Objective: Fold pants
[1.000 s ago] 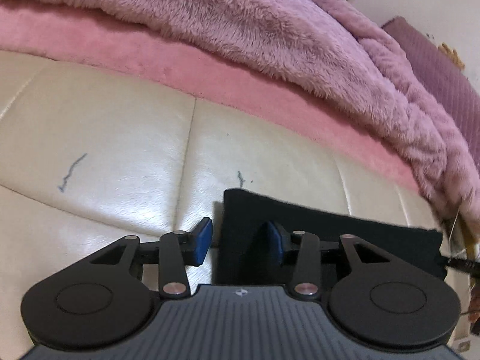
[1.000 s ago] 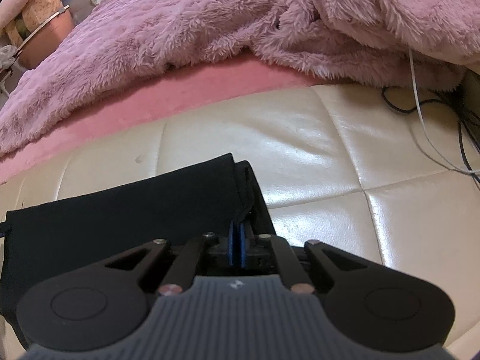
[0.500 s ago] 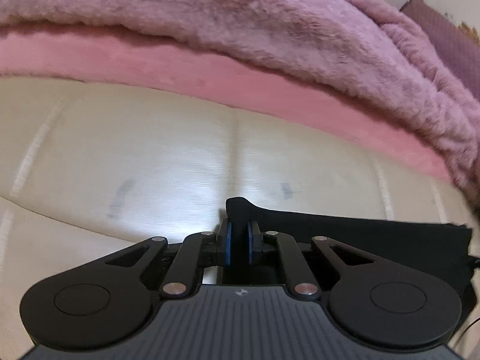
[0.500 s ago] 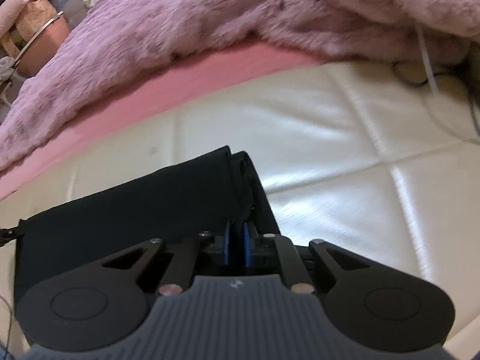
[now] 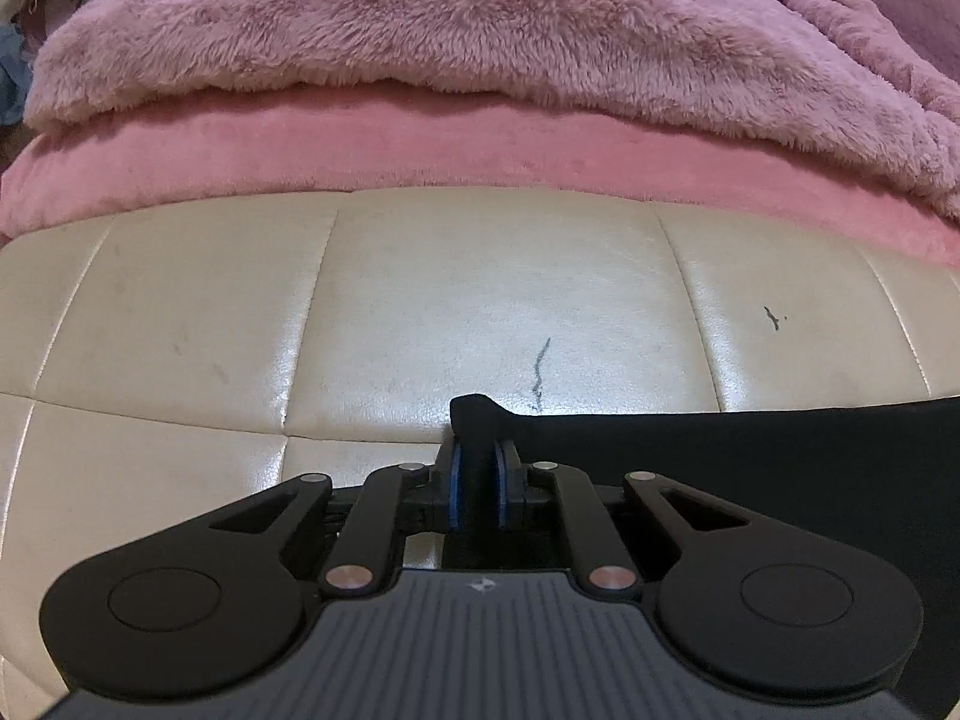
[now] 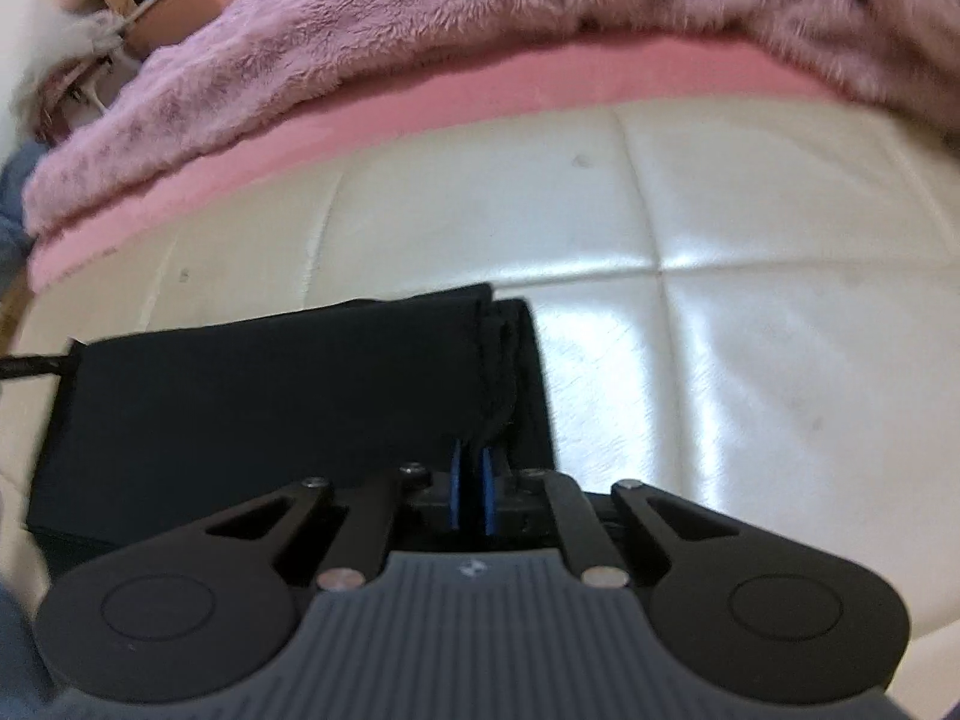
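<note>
My left claw (image 5: 477,489) is matte black plastic: two round discs at the sides, angled link arms with triangular cut-outs, silver rivets at the joints, blue pads (image 5: 454,492) inside the fingers, and a ribbed grey plate with a small white logo. My right claw (image 6: 472,489) is built the same, blue pads (image 6: 489,495) included.

Black pants (image 6: 270,396), folded into a flat layered rectangle, lie on the cream cushion, edges stacked at three o'clock.
</note>
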A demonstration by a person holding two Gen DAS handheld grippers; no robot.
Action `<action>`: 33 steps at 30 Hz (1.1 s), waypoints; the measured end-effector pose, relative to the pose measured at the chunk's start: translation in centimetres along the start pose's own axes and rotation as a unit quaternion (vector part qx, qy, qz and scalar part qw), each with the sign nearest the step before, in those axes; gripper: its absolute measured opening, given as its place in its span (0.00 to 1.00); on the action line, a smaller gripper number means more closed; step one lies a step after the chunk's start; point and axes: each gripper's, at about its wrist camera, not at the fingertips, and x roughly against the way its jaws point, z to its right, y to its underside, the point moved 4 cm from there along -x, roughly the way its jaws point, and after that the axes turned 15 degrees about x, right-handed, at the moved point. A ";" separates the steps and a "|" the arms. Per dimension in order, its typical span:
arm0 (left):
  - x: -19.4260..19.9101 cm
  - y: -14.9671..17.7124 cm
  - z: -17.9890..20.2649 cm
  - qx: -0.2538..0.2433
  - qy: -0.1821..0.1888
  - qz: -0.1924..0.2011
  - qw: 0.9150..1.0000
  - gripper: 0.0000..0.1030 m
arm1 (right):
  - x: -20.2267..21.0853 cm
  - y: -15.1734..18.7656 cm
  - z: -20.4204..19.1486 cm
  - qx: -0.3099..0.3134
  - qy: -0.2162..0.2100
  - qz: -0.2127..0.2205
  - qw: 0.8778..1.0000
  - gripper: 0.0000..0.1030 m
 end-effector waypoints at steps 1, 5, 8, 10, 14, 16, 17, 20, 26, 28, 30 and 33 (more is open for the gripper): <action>0.1 0.1 0.0 0.001 -0.001 0.006 1.000 0.14 | 0.3 -0.1 0.0 0.004 0.030 0.004 1.000 0.04; 1.4 0.3 -0.8 0.030 0.010 0.032 0.999 0.19 | 2.1 -0.1 0.3 -0.018 0.068 0.040 0.997 0.06; 2.8 0.4 -1.3 0.058 0.044 0.052 0.996 0.19 | 3.4 -0.8 -0.8 -0.010 0.038 0.087 0.995 0.06; 3.3 0.5 -1.0 0.067 0.080 0.054 0.993 0.19 | 3.0 -1.7 -2.2 0.025 0.026 0.094 0.995 0.06; 1.8 0.3 -0.5 0.079 0.080 0.047 0.993 0.18 | 0.1 -2.5 -2.7 0.031 0.041 0.076 0.996 0.04; 0.7 0.2 -0.8 0.092 0.070 0.039 0.992 0.18 | -1.0 -2.8 -2.3 0.030 0.055 0.074 0.995 0.00; 0.3 0.4 -1.1 0.096 0.063 0.038 0.993 0.14 | -1.3 -2.9 -2.3 0.035 0.058 0.075 0.995 0.00; -0.5 0.6 -1.5 0.097 0.054 0.039 0.993 0.09 | -1.9 -2.9 -2.0 0.050 0.070 0.071 0.994 0.00; 1.1 0.2 -2.0 0.109 0.054 0.038 0.992 0.09 | -1.5 -2.9 -1.8 0.038 0.085 0.072 0.993 0.00; 2.5 0.6 -2.4 0.107 0.068 0.035 0.991 0.09 | -0.4 -2.5 -2.2 0.035 0.092 0.076 0.992 0.01; 4.1 1.5 -2.5 0.102 0.084 0.025 0.991 0.09 | 1.1 -1.7 -2.9 0.034 0.089 0.085 0.992 0.03; 6.3 3.7 -2.7 0.094 0.092 0.009 0.991 0.09 | 3.0 0.2 -4.6 0.029 0.069 0.102 0.992 0.03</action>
